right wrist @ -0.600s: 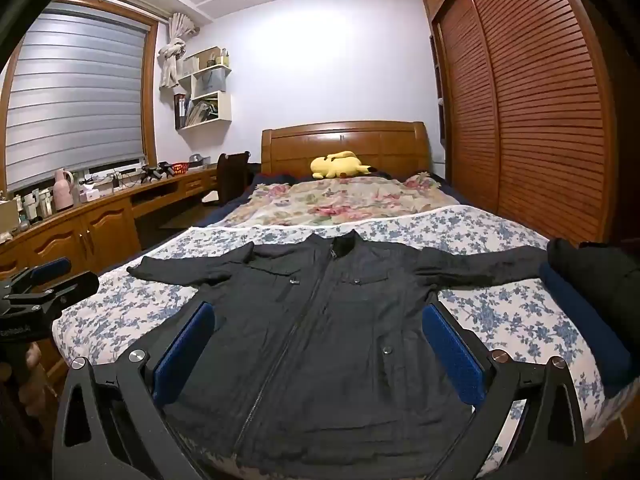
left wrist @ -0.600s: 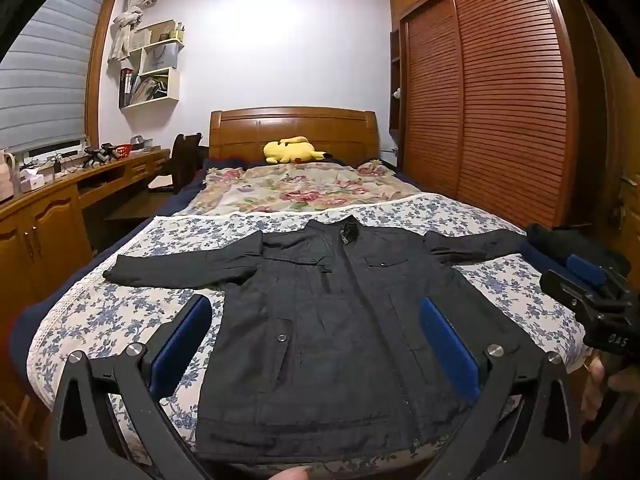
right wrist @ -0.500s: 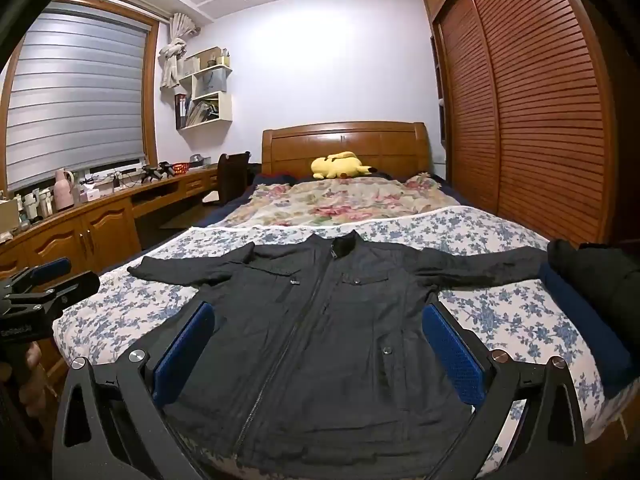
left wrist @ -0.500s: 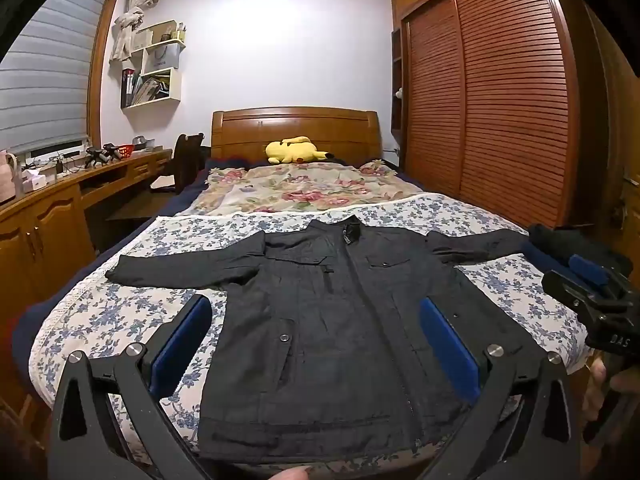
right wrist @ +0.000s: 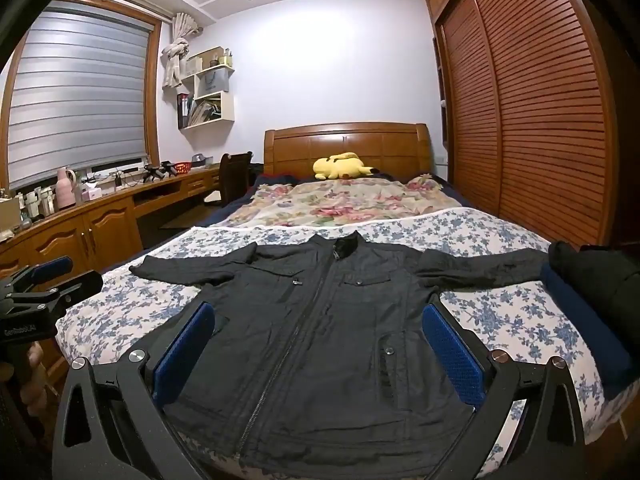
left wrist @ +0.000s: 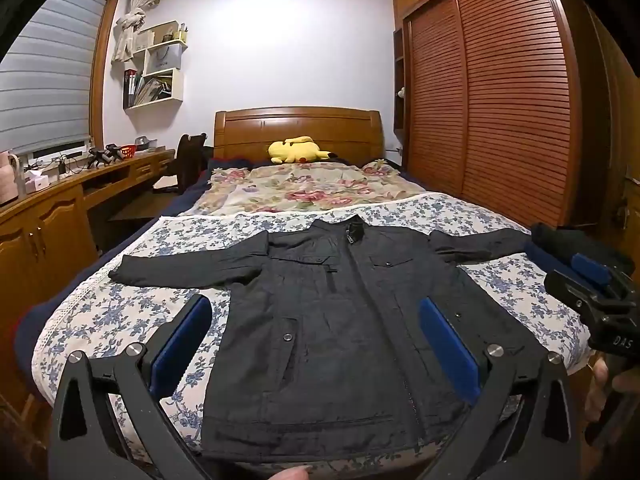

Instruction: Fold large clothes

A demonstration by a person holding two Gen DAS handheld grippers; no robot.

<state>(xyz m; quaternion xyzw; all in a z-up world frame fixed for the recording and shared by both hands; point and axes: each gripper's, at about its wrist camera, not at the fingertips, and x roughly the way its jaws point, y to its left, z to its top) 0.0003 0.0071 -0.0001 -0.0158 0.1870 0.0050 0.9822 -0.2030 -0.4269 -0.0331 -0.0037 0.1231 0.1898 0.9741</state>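
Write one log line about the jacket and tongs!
jacket: flat on bed, unfolded | left tongs: open, empty | right tongs: open, empty

Jacket point(left wrist: 332, 320) flat on bed point(left wrist: 120, 312), plush point(left wrist: 298, 150) behind.

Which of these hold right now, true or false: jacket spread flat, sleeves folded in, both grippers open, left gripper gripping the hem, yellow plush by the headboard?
1. The black jacket lies spread front-up on the bed. True.
2. Both sleeves are folded in. False: they stretch out sideways.
3. The left gripper and right gripper are open. True.
4. The left gripper grips the hem. False: it holds nothing.
5. A yellow plush toy lies by the headboard. True.
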